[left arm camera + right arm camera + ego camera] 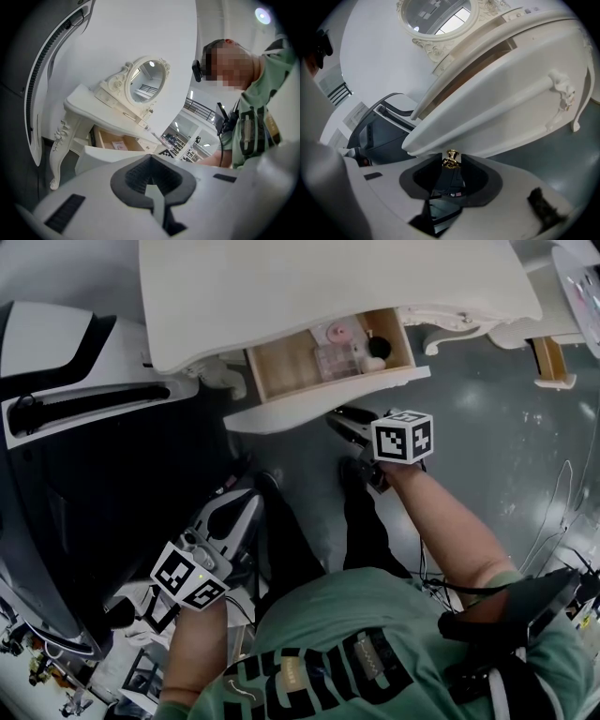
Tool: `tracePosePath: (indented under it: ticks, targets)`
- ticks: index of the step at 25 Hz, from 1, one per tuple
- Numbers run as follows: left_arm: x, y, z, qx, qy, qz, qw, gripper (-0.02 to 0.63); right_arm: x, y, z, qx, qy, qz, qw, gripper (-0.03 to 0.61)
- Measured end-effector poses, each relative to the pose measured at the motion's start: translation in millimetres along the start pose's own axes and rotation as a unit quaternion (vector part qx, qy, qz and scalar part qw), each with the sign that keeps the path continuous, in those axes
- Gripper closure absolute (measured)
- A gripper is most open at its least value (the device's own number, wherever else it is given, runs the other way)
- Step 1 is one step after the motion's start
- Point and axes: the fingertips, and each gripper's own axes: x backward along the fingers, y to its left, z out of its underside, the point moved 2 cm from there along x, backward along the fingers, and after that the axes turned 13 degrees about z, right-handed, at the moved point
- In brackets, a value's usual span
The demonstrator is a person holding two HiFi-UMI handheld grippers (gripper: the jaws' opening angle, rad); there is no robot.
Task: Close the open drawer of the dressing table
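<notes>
The white dressing table [309, 287] fills the top of the head view, and its drawer [328, 401] stands pulled out. The wooden inside holds a pink round item [337, 332] and a clear box [336, 360]. My right gripper [343, 420] is at the drawer's white front panel [497, 112]. The small gold knob [451, 158] under that panel sits between its pads, and my right gripper [451, 165] is closed on it. My left gripper [247, 502] hangs low at the left, away from the table. Seen in its own view, my left gripper [151, 157] is shut and empty, with the open drawer [112, 140] beyond it.
A large black and white machine [66, 381] stands at the left of the table. The oval mirror [147, 82] rises from the tabletop, and a carved leg [58, 145] stands below. More white furniture [553, 324] is at the right, and cables [562, 512] lie on the grey floor.
</notes>
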Motion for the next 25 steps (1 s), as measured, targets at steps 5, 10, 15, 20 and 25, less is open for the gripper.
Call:
tracePosePath:
  ticks: [5, 10, 15, 20, 25]
  targets:
    - [2, 6, -2, 0.002, -0.002, -0.004, 1.0000, 0.604, -5, 0, -12, 0.002, -0.004, -0.001, 1.000, 0.448]
    - [3, 11, -5, 0.006, -0.003, -0.006, 1.0000, 0.604, -11, 0, -23, 0.002, -0.006, -0.001, 1.000, 0.448]
    - [3, 17, -9, 0.007, -0.003, -0.008, 0.9999, 0.604, -17, -2, -34, 0.003, -0.009, 0.000, 1.000, 0.447]
    - [2, 23, -12, 0.008, -0.004, -0.009, 0.9999, 0.604, -23, -3, -45, 0.006, -0.014, 0.000, 1.000, 0.446]
    - [0, 27, -13, 0.010, -0.003, -0.010, 0.9999, 0.604, -28, -7, -53, 0.007, -0.014, 0.001, 1.000, 0.448]
